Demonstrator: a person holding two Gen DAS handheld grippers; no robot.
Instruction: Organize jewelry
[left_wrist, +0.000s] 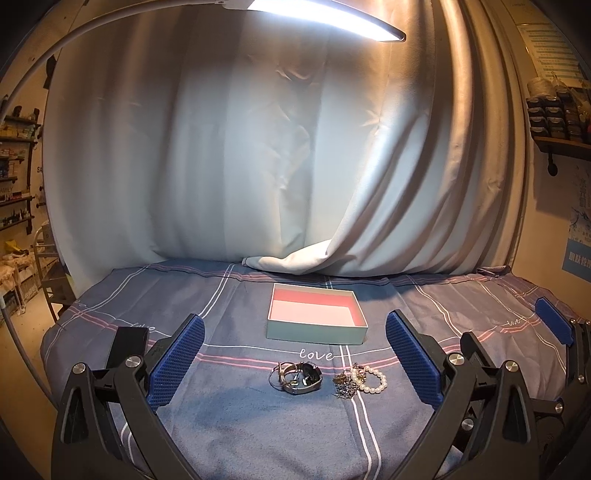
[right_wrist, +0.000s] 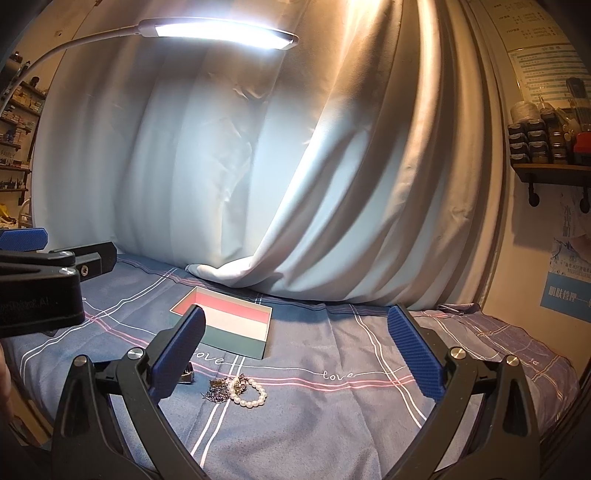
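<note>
jewelry: a watch (left_wrist: 300, 377), a tangle of small metal pieces (left_wrist: 344, 386) and a pearl bracelet (left_wrist: 371, 379) lie close together on the blue checked cloth (left_wrist: 258, 424), just in front of the box.
box: open, empty, pink-lined tray (left_wrist: 316, 330), likely where the pieces go.
left gripper (left_wrist: 293, 365): jaws wide apart, holding nothing, framing the pile.
right gripper (right_wrist: 297, 356): jaws wide apart, empty, pearls nearer its left finger.
room: bare cloth all around; draped curtain (left_wrist: 258, 147) close behind the box.

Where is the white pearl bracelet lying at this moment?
In the left wrist view the white pearl bracelet lies on the blue checked cloth, right of the tangled metal chain, nearer than the open pink-lined box.
</note>
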